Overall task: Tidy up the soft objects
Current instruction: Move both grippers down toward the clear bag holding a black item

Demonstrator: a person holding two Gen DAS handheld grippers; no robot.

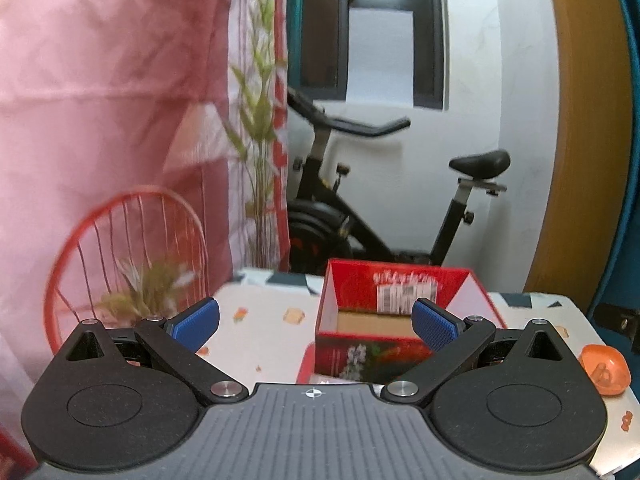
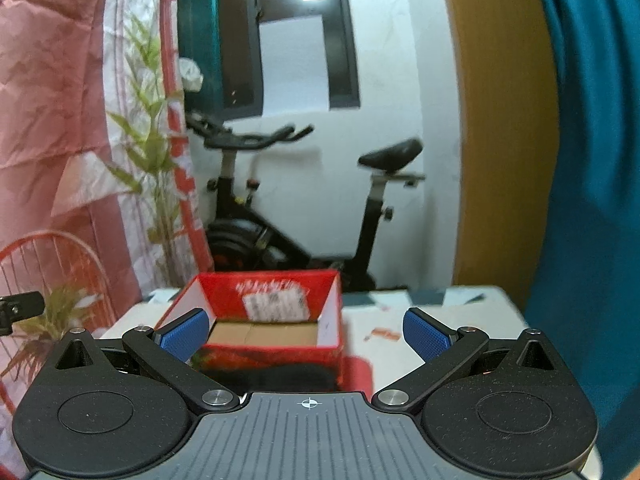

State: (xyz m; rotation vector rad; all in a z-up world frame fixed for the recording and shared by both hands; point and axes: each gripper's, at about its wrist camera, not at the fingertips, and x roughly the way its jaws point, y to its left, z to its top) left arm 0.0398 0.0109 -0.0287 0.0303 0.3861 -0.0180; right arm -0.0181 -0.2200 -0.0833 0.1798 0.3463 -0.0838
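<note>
Two claws released, empty | left claw point(image 1: 316, 324), right claw point(image 2: 306, 330) | red box point(image 1: 376, 320) just ahead

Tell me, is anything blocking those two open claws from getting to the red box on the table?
Nothing visible does. The red box sits open-topped on the table directly ahead of the left tool and the right tool, both open and empty. The orange object lies off to the side.

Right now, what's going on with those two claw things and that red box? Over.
Left gripper open, empty. Right gripper open, empty. Red box on the table, open, nothing soft seen inside. Orange object on the table to its right. Path clear.
</note>
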